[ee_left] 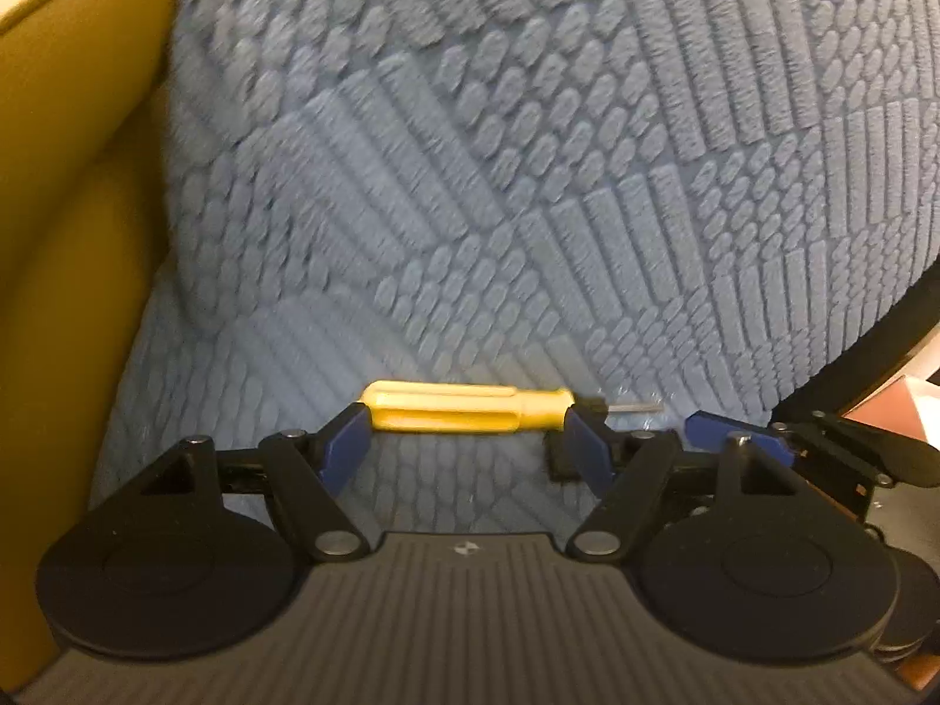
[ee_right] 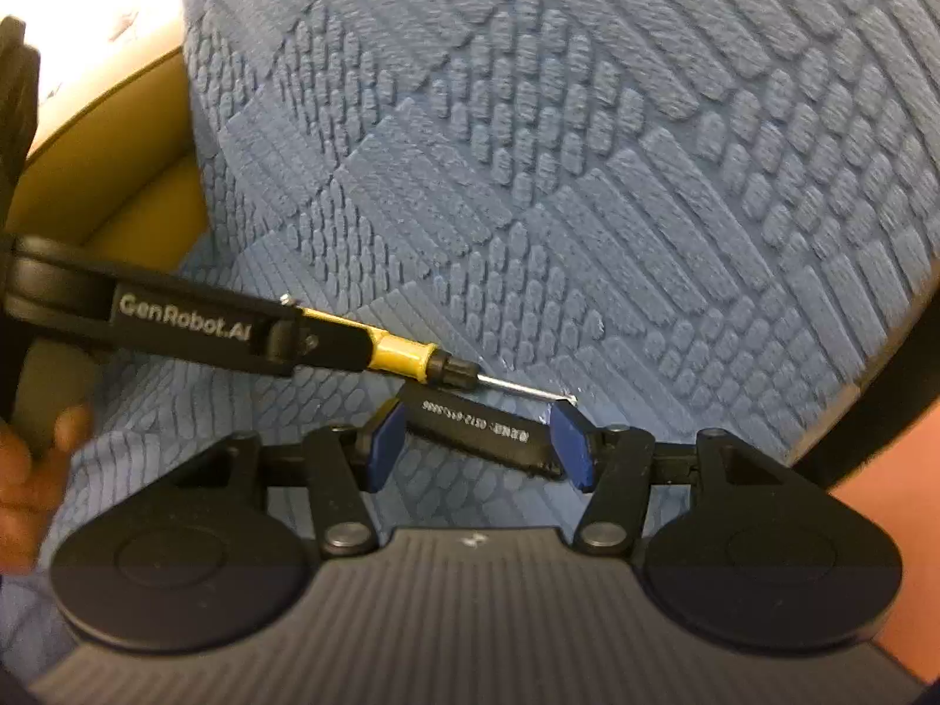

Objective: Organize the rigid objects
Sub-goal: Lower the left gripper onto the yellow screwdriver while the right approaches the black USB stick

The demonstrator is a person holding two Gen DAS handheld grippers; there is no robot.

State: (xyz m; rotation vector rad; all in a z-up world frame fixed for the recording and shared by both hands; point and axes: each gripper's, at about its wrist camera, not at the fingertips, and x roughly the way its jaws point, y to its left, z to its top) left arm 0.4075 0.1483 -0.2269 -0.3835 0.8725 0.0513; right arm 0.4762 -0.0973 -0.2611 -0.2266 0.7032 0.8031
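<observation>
The screwdriver [ee_left: 464,406] is spanned lengthwise by the wide left gripper [ee_left: 464,440]; firm contact cannot be told. A black bar [ee_right: 482,432] is clamped between the half-closed right gripper [ee_right: 479,440]. Both should be lowered level onto the blue cover [ee_left: 529,176].

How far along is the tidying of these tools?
Nothing sorted is visible yet. In hand: the yellow screwdriver between the jaws of the left gripper, and a black printed bar clamped in the right gripper, both over the blue cushion. Placing both is left.
</observation>
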